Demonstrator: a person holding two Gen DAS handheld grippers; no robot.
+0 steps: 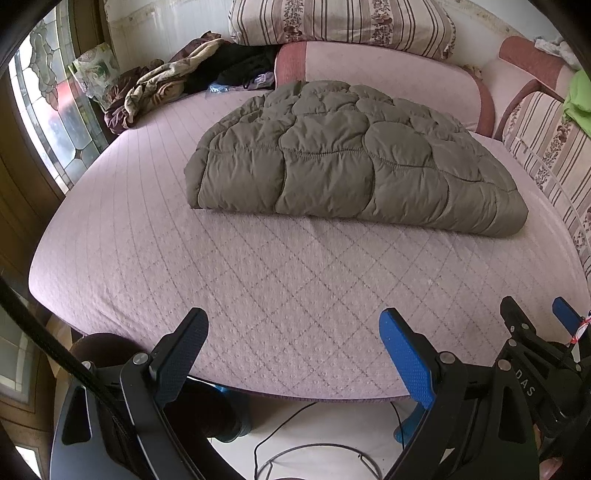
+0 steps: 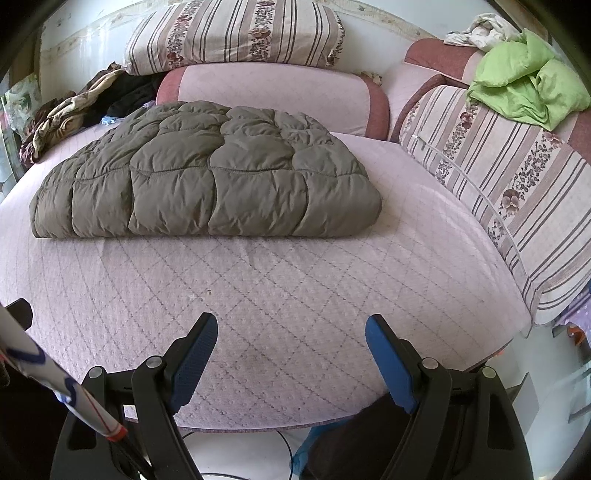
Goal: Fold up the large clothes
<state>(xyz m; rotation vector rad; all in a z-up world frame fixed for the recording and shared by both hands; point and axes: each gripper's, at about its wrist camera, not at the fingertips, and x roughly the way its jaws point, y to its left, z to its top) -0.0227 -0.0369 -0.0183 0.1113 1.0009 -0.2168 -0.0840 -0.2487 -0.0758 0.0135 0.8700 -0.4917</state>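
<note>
An olive-green quilted puffer garment (image 1: 343, 158) (image 2: 210, 177) lies folded into a thick flat bundle on the pink quilted seat cover (image 1: 229, 280) (image 2: 295, 280). My left gripper (image 1: 293, 332) hangs open over the seat's near edge, well short of the bundle, with nothing between its fingers. My right gripper (image 2: 291, 336) is open too, also empty, above the front edge. In the left wrist view the right gripper (image 1: 535, 317) shows at the lower right, level with the left one.
Striped floral cushions (image 2: 517, 195) line the right side and the back (image 1: 340, 26). A lime-green cloth (image 2: 524, 85) lies on the right armrest. Crumpled brown and dark clothes (image 1: 166, 81) are piled at the back left. Cables (image 1: 295, 435) run on the floor below.
</note>
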